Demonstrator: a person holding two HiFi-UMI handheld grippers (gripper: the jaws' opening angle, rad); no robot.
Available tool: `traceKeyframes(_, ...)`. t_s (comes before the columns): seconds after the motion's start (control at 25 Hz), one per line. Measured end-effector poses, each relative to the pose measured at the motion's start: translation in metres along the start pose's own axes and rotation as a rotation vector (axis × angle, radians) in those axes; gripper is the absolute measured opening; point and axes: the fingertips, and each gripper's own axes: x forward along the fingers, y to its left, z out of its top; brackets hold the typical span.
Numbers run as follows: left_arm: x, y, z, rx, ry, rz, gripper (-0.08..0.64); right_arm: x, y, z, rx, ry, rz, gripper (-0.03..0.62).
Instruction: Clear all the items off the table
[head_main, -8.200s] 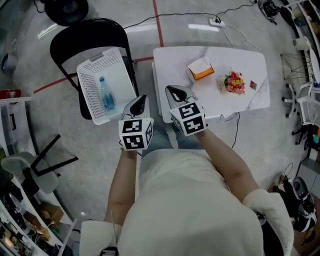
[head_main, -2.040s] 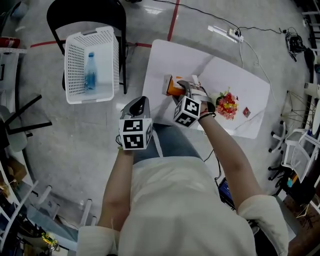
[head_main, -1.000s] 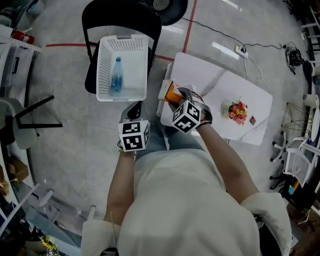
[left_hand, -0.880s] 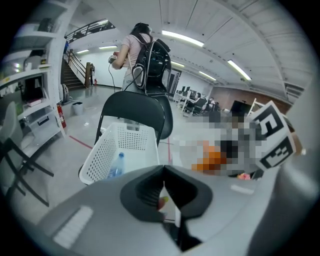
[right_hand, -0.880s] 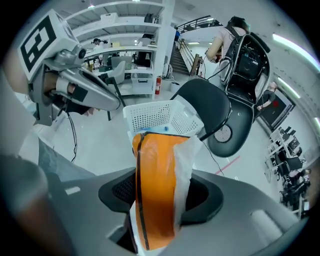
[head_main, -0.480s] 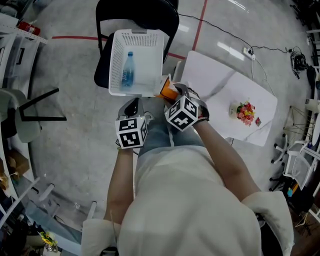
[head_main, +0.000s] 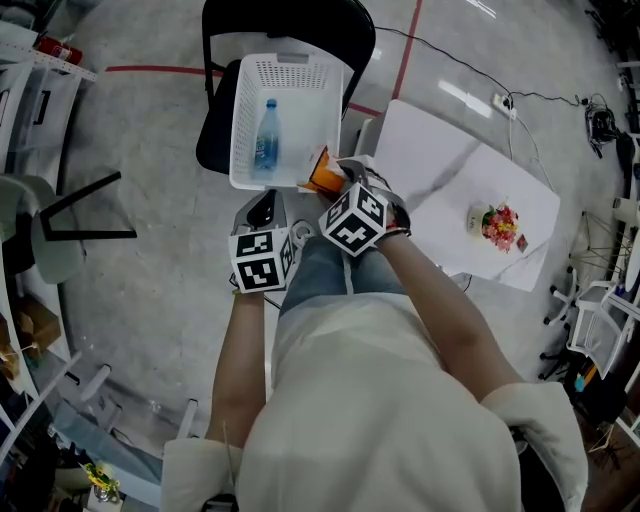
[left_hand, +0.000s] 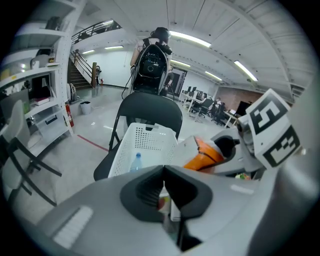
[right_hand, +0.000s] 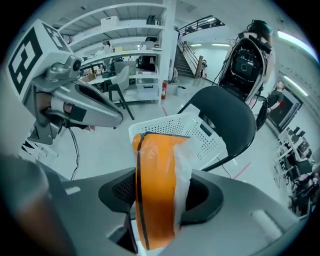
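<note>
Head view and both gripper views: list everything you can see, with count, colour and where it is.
basket: one, white, on the chair seat
water bottle: one, clear blue, lying in the basket
chair: one, black, left of the table
table: one, white, right of the chair
flower bunch: one, red and yellow, on the table
tissue pack: one, orange and white, at the basket's near corner
power strip: one, white, on the floor
left gripper: grey, jaws together, empty
right gripper: grey, clamped on the tissue pack
</note>
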Motion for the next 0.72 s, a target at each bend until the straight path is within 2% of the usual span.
traceKeyframes(0.72, 0.025, 0.038, 0.002, -0.016, 0.032, -0.014, 0.009, 0.047, 0.002, 0.045, -0.064, 0.037, 0.038, 0.235)
